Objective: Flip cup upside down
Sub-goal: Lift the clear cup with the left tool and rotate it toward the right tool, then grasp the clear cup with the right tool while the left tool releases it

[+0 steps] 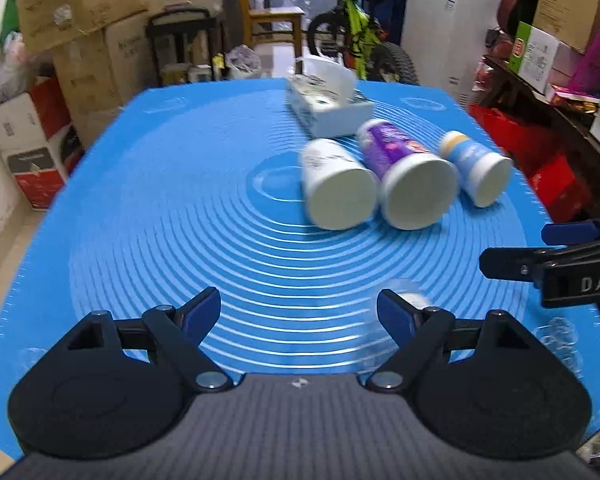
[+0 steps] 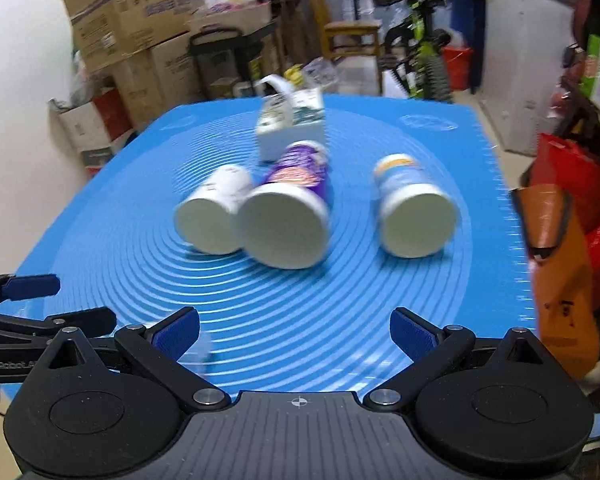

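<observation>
Both grippers, left (image 1: 299, 312) and right (image 2: 295, 330), hover with fingers spread, grasping nothing. Three paper cups lie sideways mid-tabletop: white (image 2: 216, 210), purple (image 2: 290, 208), blue-yellow (image 2: 412, 208). Risk: round walls roll away under an off-centre pinch.

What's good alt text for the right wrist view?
Three paper cups lie on their sides on a blue mat, open mouths toward the camera: a white cup touching a purple cup, and a blue-and-white cup apart to the right. A tissue box sits behind them. The right gripper is open and empty in the foreground; the left gripper shows at the left edge.
</observation>
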`<state>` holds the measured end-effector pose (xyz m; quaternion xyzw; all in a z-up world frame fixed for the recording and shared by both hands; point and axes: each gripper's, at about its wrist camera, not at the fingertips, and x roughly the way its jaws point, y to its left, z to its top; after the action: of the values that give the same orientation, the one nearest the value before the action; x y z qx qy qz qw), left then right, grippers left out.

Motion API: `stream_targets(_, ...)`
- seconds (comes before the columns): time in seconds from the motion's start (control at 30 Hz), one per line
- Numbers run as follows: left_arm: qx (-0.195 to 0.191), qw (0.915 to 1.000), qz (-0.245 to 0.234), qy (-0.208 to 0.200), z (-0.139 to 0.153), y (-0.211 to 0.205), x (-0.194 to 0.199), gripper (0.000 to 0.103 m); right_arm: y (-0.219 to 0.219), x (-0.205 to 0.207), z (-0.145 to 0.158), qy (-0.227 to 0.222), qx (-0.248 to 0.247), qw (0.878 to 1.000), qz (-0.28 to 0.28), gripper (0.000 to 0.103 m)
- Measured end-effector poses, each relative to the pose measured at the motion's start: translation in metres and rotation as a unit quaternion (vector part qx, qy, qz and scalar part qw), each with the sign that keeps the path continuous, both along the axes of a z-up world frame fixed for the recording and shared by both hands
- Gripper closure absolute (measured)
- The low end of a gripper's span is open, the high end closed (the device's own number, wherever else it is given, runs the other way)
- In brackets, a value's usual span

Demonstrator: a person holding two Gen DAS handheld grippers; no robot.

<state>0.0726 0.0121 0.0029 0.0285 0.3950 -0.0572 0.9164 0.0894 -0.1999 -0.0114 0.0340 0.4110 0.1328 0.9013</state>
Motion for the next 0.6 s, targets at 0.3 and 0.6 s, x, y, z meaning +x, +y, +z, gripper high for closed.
stream_targets(0.3, -0.015, 0.9994, 0.031, 0.001, -0.01, 0.046, 0.0, 0.017, 0.037, 0.033, -0.02, 0.121, 0.078, 0.99, 0.007, 0.003)
stream_targets(0.6, -0.039, 0.9985, 0.037, 0.011, -0.021, 0.065, -0.004, 0.017, 0.05, 0.057, -0.044, 0.203, 0.12, 0.971, -0.034, 0.019)
